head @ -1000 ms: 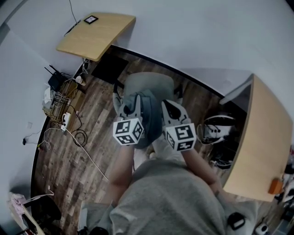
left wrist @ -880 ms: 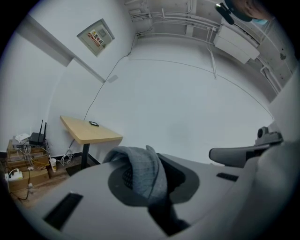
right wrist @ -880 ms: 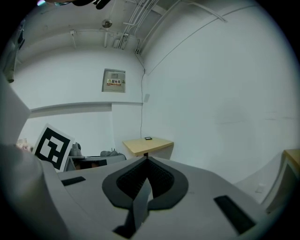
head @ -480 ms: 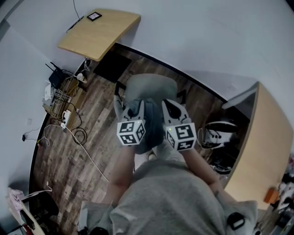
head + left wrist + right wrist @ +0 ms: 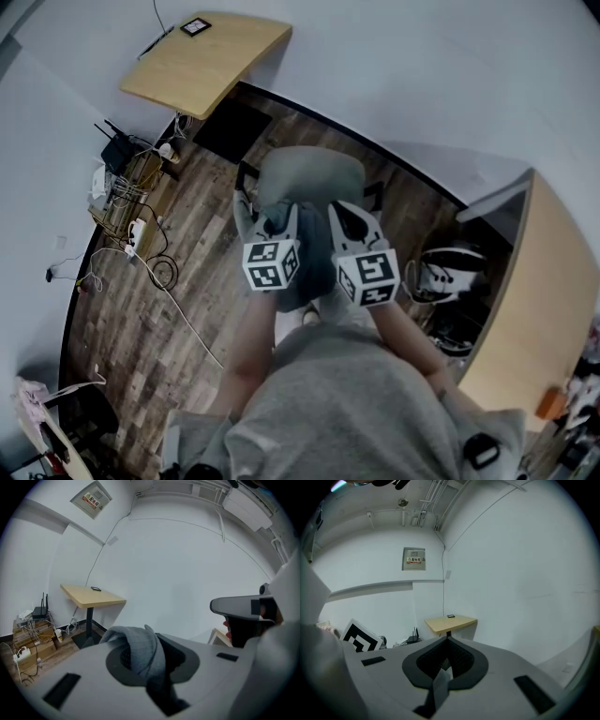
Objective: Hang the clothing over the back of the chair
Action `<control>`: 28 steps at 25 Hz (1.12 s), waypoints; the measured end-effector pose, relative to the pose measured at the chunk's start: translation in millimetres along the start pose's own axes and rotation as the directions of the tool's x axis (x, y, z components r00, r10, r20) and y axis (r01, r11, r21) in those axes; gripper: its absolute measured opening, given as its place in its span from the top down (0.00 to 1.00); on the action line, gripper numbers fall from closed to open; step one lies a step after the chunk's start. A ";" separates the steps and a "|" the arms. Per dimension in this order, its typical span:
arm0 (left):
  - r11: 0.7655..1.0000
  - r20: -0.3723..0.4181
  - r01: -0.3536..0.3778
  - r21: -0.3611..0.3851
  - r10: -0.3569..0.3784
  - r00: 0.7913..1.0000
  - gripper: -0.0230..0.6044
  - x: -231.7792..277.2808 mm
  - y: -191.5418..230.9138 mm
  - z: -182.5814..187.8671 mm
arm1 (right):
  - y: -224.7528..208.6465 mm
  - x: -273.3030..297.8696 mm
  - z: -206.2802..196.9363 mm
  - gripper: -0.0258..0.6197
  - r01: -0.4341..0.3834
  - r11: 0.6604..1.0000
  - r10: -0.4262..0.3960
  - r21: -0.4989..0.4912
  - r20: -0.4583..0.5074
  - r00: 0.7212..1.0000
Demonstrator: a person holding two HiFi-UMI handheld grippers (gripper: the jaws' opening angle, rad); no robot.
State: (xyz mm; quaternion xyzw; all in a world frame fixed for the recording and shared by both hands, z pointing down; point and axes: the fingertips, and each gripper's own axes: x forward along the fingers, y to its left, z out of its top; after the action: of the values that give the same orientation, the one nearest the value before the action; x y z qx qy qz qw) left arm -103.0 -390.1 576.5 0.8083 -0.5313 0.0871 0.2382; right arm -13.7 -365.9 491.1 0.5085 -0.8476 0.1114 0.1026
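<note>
In the head view a grey-blue piece of clothing (image 5: 309, 255) hangs bunched between my two grippers, above a grey chair (image 5: 309, 173) on the wood floor. My left gripper (image 5: 255, 220) is shut on one part of it; in the left gripper view a thick fold of the clothing (image 5: 140, 653) fills the left gripper (image 5: 151, 667). My right gripper (image 5: 339, 217) is shut on another part; in the right gripper view only a thin strip of the clothing (image 5: 439, 686) shows between the pads of the right gripper (image 5: 446, 667). The grippers hide the chair's back.
A small wooden table (image 5: 206, 61) stands against the far wall, its black base (image 5: 230, 131) on the floor. A router and tangled cables (image 5: 122, 183) lie at the left. A long wooden desk (image 5: 534, 300) runs along the right, with a white and black object (image 5: 439, 267) beside it.
Both grippers have sunk a little toward the chair with the clothing, the left one more. Less of the clothing shows above the marker cubes. Both grips are unchanged.
</note>
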 end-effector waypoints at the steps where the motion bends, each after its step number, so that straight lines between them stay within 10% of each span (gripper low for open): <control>1: 1.000 -0.007 -0.002 0.002 0.002 1.000 0.90 0.0 -0.3 -0.5 | -0.3 -0.3 0.3 0.96 -0.001 1.000 0.001 0.000 0.001 1.000; 17: 0.999 -0.222 -0.035 -0.002 0.034 0.974 0.73 -19.5 14.4 -32.8 | 5.8 -8.0 0.4 0.96 -0.023 1.000 0.023 -0.006 0.014 1.000; 28: 0.997 -0.183 -0.066 -0.046 0.057 0.981 0.72 -55.3 21.5 -35.6 | 30.9 -23.0 4.0 0.96 -0.046 0.999 0.047 -0.028 0.037 0.998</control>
State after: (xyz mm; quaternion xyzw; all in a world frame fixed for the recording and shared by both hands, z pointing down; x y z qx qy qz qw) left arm -141.6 -334.7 592.0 0.7738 -0.5342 0.1542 0.3036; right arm -30.7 -333.6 478.0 0.4892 -0.8624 0.0926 0.0910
